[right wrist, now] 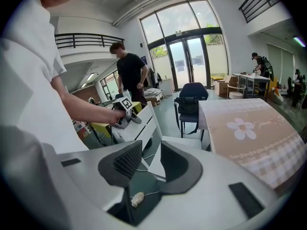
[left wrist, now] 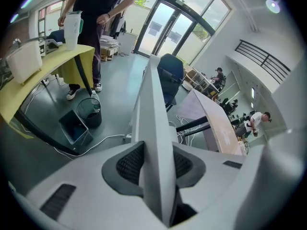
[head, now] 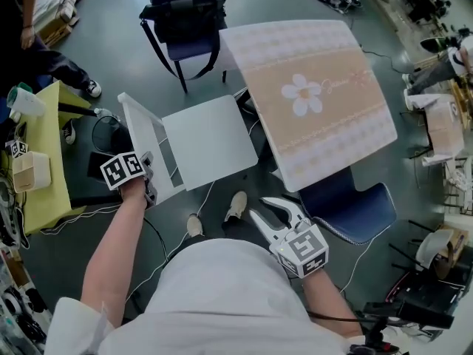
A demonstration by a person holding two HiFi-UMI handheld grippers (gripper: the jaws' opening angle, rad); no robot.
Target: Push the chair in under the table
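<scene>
My left tool [left wrist: 156, 164] is pinching the top rail of the white chair [head: 211, 139], one pad on either side of the backrest. The seat's front edge sits right at the near side of the counter [head: 259, 50]; whether it has slipped under I can't tell, and most of the seat is out in the open. My right tool [head: 272, 211] hangs spread and empty, close to my body, just off the counter's corner.

So the push: I want to drive straight along the seat's length and low through the rail, not down on it, or I reckon the chair will tip forward. The chair sits a little skewed to the counter's edge, so I should square it as I go. A white cable [head: 203, 198] trails on the floor by the chair, and a leg could catch it. A slow slide looks safest.
</scene>
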